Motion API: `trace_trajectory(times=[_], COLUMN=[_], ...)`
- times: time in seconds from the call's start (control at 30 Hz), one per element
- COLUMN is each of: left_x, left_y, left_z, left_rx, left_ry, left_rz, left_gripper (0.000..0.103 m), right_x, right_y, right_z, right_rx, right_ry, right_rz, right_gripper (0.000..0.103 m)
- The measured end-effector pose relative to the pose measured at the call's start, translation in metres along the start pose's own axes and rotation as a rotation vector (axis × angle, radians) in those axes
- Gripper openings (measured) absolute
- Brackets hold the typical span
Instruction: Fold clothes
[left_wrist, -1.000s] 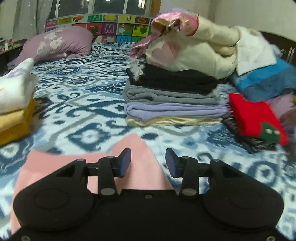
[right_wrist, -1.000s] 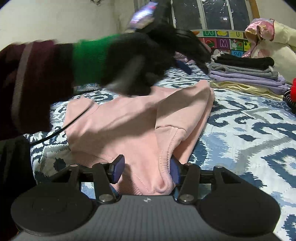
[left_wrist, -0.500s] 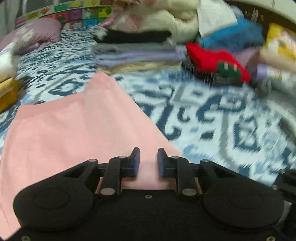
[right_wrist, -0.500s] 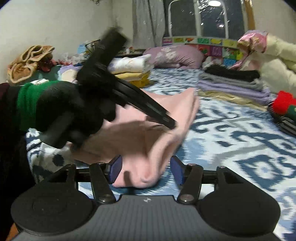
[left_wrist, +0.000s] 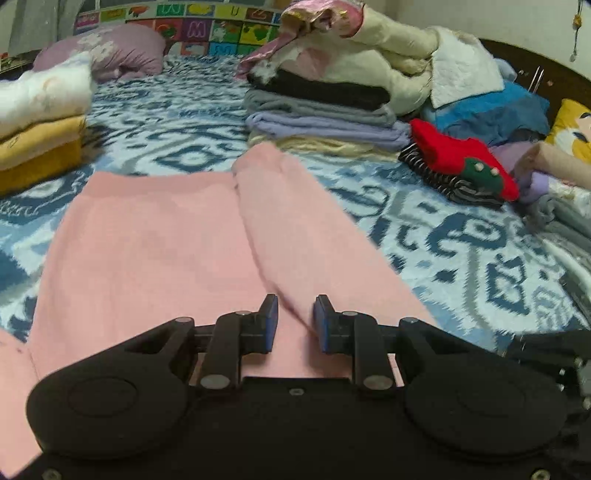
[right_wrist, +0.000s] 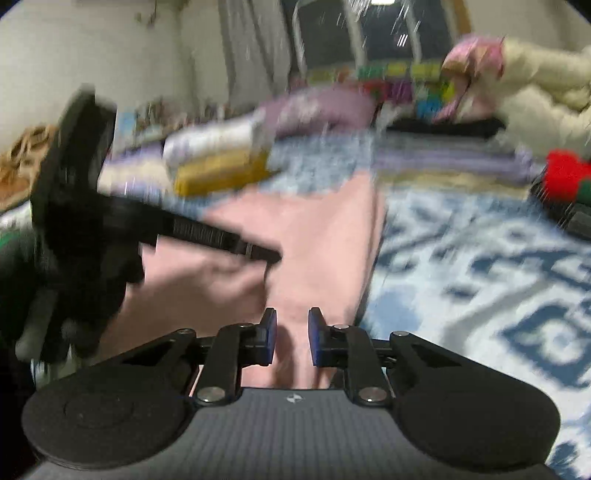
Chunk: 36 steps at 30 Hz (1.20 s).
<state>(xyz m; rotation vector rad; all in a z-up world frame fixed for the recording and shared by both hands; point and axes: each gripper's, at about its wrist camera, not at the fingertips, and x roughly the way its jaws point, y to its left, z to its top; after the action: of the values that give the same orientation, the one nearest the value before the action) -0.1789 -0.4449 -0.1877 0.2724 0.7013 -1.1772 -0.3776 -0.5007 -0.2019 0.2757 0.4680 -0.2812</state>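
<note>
A pink garment (left_wrist: 155, 251) lies flat on the patterned bed, with a sleeve folded along its right side (left_wrist: 306, 236). My left gripper (left_wrist: 294, 322) is open low over the garment's near edge, with the sleeve's fold line between its pads. The right wrist view is blurred. My right gripper (right_wrist: 291, 336) has its pads partly closed around a fold of the pink garment (right_wrist: 314, 236); whether they pinch it is unclear. The left gripper also shows in the right wrist view (right_wrist: 258, 253), over the garment at the left.
A stack of folded clothes (left_wrist: 325, 118) stands behind the garment, under a pile of cream bedding (left_wrist: 369, 62). A red item (left_wrist: 461, 158) lies on striped cloth at the right. Yellow and white folded clothes (left_wrist: 40, 125) sit at the left. A purple pillow (left_wrist: 107, 55) lies at the back.
My left gripper has moved down to the garment's near edge; it narrowed and has opened again. My right gripper has narrowed around the pink fold and is moving fast.
</note>
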Motion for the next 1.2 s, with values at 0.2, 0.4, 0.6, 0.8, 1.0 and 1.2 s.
trace_trajectory(times=[0.2,0.4,0.6,0.8,1.0,1.2], left_x=[-0.014,0.000,0.018,0.063,0.117,0.137], left_y=[-0.003,-0.009,-0.012,-0.018,-0.015,-0.022], left_z=[0.001,0.009,0.038,0.088,0.121,0.120], left_rx=[0.006,0.049,0.088,0.112,0.129,0.237], left_ry=[-0.060,-0.025,-0.024,-0.010,0.050,0.092], left_rz=[0.008,-0.002,0.029,0.052,0.087,0.125], left_gripper=[0.022,0.022,0.023,0.023,0.023,0.025], right_x=[-0.008,-0.009,0.003,0.006,0.008,0.010], right_y=[0.002,0.001,0.014,0.015,0.017,0.014], right_z=[0.003,0.003,-0.001,-0.003,-0.006,-0.008], right_rx=[0.004,0.001,-0.087,-0.087,-0.095,-0.080], right_ry=[-0.019,-0.066,0.041,0.044,0.046,0.048], right_rz=[0.024,-0.075,-0.032,-0.024,-0.014,0.002], right_gripper=[0.020,0.021,0.022,0.022,0.023,0.023])
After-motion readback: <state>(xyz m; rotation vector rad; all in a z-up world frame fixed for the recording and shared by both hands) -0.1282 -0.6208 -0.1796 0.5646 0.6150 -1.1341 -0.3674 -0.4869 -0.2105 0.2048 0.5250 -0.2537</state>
